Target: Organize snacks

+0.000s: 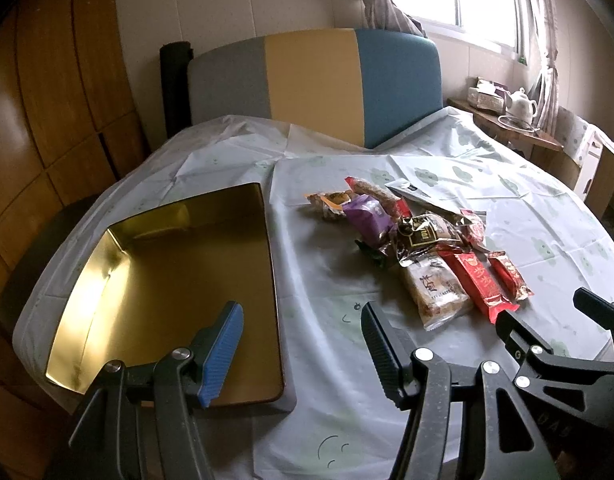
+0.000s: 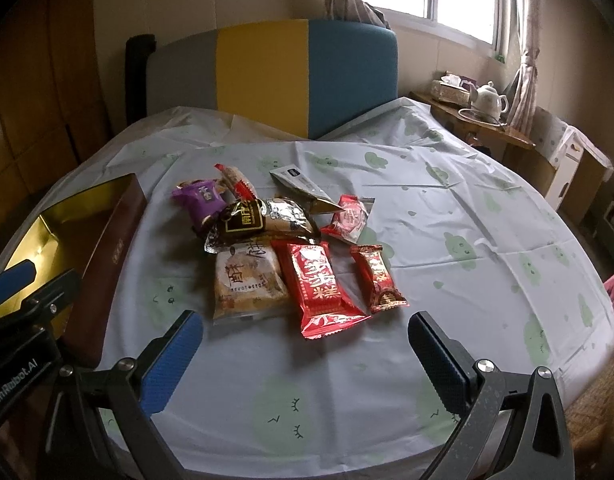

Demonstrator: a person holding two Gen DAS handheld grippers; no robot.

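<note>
Snacks [image 2: 283, 240] overlap, hiding lower packets; tin [image 1: 179, 264] partly cut off; left gripper [image 1: 303, 344] and right gripper [image 2: 307, 356] gape empty.

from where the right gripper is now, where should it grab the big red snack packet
Grip the big red snack packet across its narrow width at the middle, coming down from above. It lies flat on the tablecloth, long axis toward the right gripper, whose jaws are open. The beige packet touches its left edge, so go carefully there.
</note>
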